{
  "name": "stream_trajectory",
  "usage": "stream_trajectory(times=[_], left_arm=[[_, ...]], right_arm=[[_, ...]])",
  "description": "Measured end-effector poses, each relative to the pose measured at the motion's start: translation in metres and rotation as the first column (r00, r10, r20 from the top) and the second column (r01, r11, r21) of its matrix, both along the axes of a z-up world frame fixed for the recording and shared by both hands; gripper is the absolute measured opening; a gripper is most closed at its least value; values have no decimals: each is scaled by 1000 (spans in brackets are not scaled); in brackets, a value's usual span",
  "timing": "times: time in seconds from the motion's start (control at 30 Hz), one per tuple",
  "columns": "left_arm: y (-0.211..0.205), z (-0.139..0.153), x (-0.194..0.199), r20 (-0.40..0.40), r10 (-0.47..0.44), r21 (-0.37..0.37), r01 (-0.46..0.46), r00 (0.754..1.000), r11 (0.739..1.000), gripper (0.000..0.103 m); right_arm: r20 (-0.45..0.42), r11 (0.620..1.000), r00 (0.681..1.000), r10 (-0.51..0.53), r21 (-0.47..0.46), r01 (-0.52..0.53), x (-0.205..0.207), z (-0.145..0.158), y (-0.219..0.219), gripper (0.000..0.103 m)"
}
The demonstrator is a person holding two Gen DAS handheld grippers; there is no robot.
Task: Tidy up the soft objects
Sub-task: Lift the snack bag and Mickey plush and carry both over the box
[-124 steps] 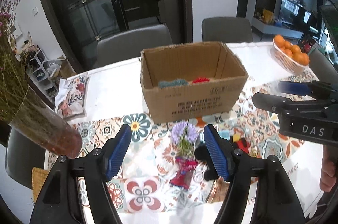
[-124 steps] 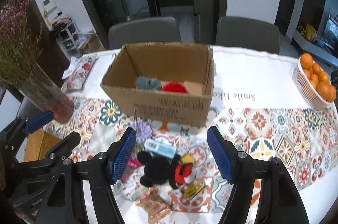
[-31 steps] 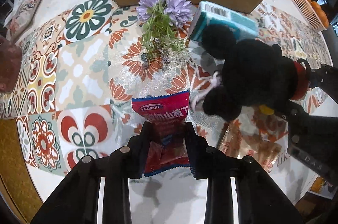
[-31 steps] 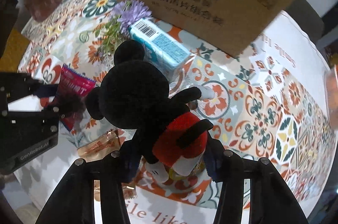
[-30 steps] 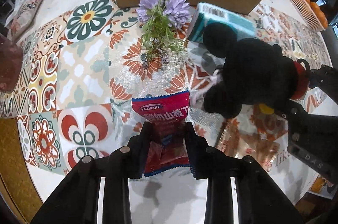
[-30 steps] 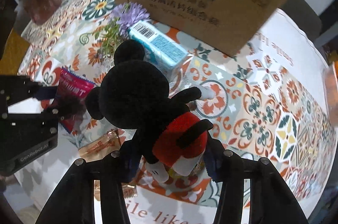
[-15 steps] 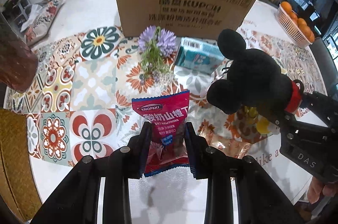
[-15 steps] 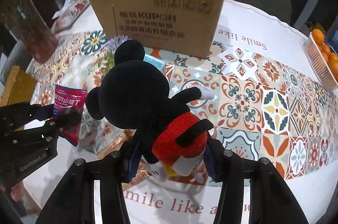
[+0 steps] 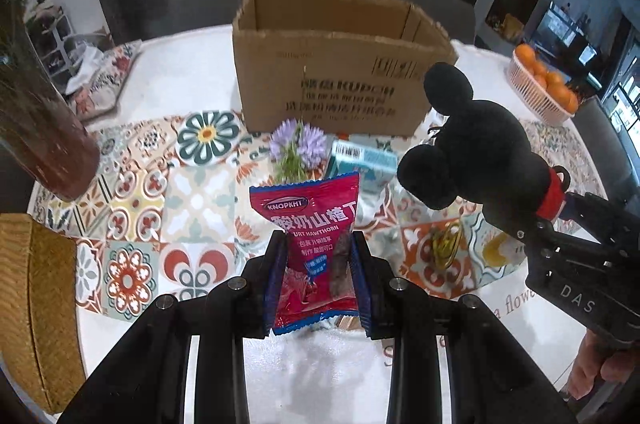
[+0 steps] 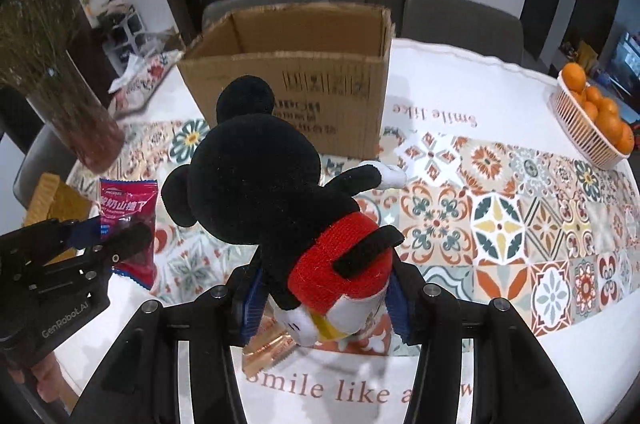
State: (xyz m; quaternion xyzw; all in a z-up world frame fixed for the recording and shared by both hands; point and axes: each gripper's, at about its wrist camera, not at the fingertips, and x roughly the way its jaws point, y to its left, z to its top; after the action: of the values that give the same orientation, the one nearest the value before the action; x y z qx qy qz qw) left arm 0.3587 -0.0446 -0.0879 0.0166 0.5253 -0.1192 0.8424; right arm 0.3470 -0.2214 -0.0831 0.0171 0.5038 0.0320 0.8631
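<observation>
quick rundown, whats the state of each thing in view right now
left gripper: shut on the red snack packet
red snack packet: upright between the fingers, off the table
right gripper: shut on the plush mouse
plush mouse: held by its lower body, head pointing toward the box
cardboard box: open at the top, standing on the table
purple flower: lying on the table before the box
teal carton: lying beside the flower
orange basket: full of oranges

A basket of oranges (image 10: 591, 125) sits at the right edge of the frame on the white table (image 10: 472, 80). A patterned tile runner (image 10: 500, 224) crosses the middle. At the left stands a glass vase (image 10: 76, 120) of dried flowers, with a woven mat (image 9: 36, 304) below it. Grey chairs (image 10: 460, 20) line the top, and a floral cushion (image 9: 104, 80) lies upper left.
</observation>
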Motion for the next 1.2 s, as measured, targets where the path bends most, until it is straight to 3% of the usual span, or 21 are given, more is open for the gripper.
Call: stream_trajectory(times=[0.57,1.2], left_arm=[[-3,69,1,194,-14,-29,20,981,999,31],[-3,101,46,313,16,-47,-2,950,999,31]], right_arm=[[181,999,983,-14,38,7,0,65,-3,52],[242,998,970,-12,64,-4,47,89,-5,52]])
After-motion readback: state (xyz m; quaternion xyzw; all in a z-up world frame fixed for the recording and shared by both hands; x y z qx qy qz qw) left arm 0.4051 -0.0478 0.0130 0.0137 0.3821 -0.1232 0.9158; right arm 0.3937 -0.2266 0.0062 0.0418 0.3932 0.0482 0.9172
